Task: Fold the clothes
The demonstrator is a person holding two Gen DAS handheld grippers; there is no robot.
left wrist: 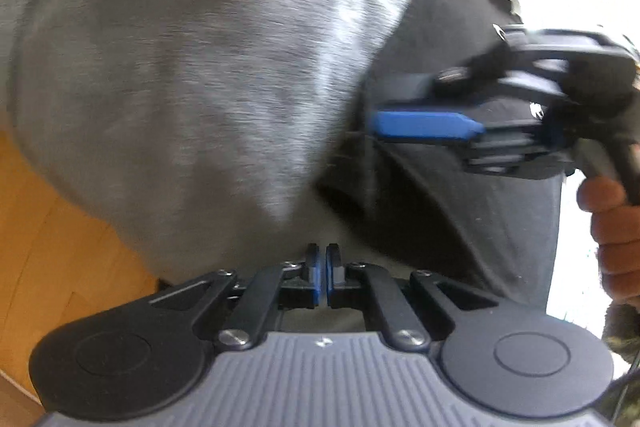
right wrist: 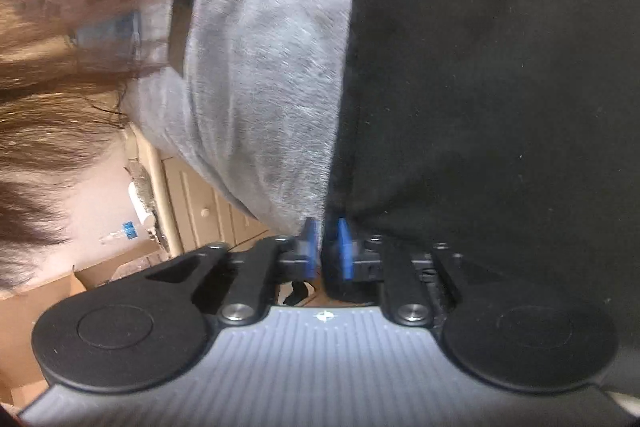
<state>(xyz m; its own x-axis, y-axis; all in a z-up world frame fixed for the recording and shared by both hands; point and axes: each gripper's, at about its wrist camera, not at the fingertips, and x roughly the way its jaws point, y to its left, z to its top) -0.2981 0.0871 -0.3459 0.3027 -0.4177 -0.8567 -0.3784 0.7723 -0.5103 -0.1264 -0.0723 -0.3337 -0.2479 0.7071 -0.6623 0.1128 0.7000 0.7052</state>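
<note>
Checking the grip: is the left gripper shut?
Shut: the left gripper shows its blue pads nearly touching, at the grey garment's edge.

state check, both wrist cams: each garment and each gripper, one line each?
Light grey fleece garment: hanging in folds, lower edge pinched in the left gripper.
Dark charcoal fabric garment: draped beside the grey one, overlapping its edge.
Left gripper: shut on the grey fabric edge.
Right gripper: jaws slightly apart, dark fabric between them; whether the pads press on it is unclear.
</note>
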